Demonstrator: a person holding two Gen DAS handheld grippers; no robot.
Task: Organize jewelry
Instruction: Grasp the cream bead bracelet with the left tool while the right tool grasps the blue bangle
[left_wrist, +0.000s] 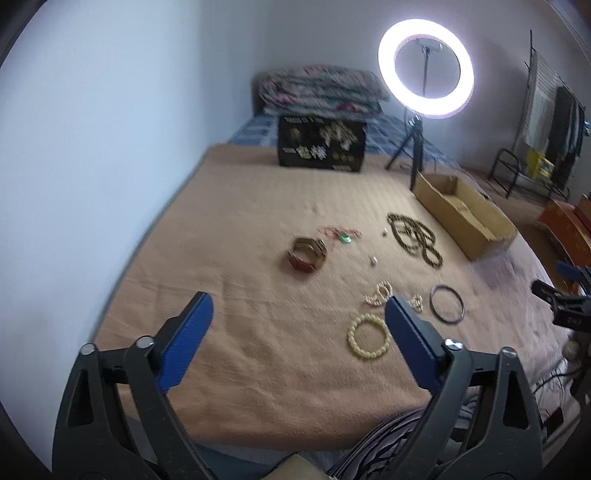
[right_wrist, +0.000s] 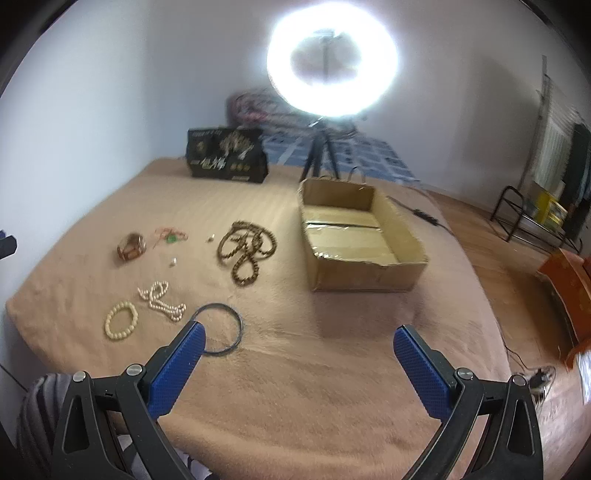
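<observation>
Jewelry lies on a tan blanket (left_wrist: 240, 332): a cream bead bracelet (left_wrist: 368, 339) (right_wrist: 120, 319), a pearl strand (left_wrist: 382, 293) (right_wrist: 162, 299), a thin dark bangle (left_wrist: 447, 304) (right_wrist: 221, 330), a brown bead necklace (left_wrist: 415, 238) (right_wrist: 247, 251), a red-gold hexagonal bangle (left_wrist: 307, 254) (right_wrist: 131, 246) and a red cord with a green piece (left_wrist: 341, 234) (right_wrist: 170, 236). An open cardboard box (left_wrist: 465, 214) (right_wrist: 360, 243) stands to the right. My left gripper (left_wrist: 297, 314) is open and empty above the blanket, its right finger beside the cream bracelet. My right gripper (right_wrist: 297, 338) is open and empty, its left finger over the dark bangle.
A black printed box (left_wrist: 321, 144) (right_wrist: 227, 155) and a lit ring light on a tripod (left_wrist: 424, 70) (right_wrist: 332, 62) stand at the back. Folded quilts (left_wrist: 321, 90) lie behind. Two small pale beads (right_wrist: 173, 262) lie loose. A wall runs along the left.
</observation>
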